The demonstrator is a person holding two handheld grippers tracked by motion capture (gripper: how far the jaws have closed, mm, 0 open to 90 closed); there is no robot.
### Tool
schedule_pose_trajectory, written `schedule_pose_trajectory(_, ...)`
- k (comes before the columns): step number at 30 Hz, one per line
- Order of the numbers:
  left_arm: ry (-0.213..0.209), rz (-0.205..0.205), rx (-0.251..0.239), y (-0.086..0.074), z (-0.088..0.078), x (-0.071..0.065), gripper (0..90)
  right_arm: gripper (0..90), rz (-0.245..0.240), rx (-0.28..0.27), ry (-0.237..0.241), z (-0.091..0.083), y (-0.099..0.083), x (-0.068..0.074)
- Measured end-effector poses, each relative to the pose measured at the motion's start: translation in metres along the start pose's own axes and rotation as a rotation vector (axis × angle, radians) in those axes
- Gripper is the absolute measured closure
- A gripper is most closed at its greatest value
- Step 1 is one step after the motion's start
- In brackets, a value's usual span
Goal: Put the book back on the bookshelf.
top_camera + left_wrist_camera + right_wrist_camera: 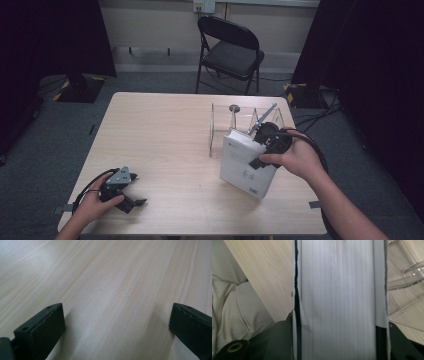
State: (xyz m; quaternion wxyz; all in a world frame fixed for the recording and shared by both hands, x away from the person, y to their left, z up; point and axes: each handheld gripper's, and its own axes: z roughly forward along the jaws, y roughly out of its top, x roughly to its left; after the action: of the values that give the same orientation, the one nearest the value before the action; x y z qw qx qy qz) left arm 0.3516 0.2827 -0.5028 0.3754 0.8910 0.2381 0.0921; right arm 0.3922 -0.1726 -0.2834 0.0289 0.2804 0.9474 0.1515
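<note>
Book clamped for racking: snag and slip risk.
The right hand-held gripper (264, 142) clamps the white book (245, 165) by its edge; tilted, it could slip or strike the clear rack (220, 125). The left hand-held gripper (131, 199) rests wide open, empty, on the table (165, 135).

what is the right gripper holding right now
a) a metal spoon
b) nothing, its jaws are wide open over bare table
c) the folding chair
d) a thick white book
d: the right gripper is clamped on the thick white book beside the clear acrylic rack, and in the right gripper view the book's page edge sits squeezed between the two black jaws.
</note>
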Motion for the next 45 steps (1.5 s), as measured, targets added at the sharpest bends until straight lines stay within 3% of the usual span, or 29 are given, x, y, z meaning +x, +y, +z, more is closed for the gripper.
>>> schedule_pose_trajectory(17,0.000,0.000,-0.001,0.000,0.000,0.000,0.0,52.5,0.073,0.008,-0.018,-0.013,-0.028,-0.012)
schedule_pose_trajectory(27,-0.001,0.000,-0.001,0.000,0.000,0.000,0.0,52.5,0.090,0.006,-0.035,-0.014,-0.041,-0.017)
schedule_pose_trajectory(45,-0.001,0.001,0.000,0.000,0.000,0.000,0.0,52.5,0.145,-0.006,-0.055,-0.019,-0.056,-0.024)
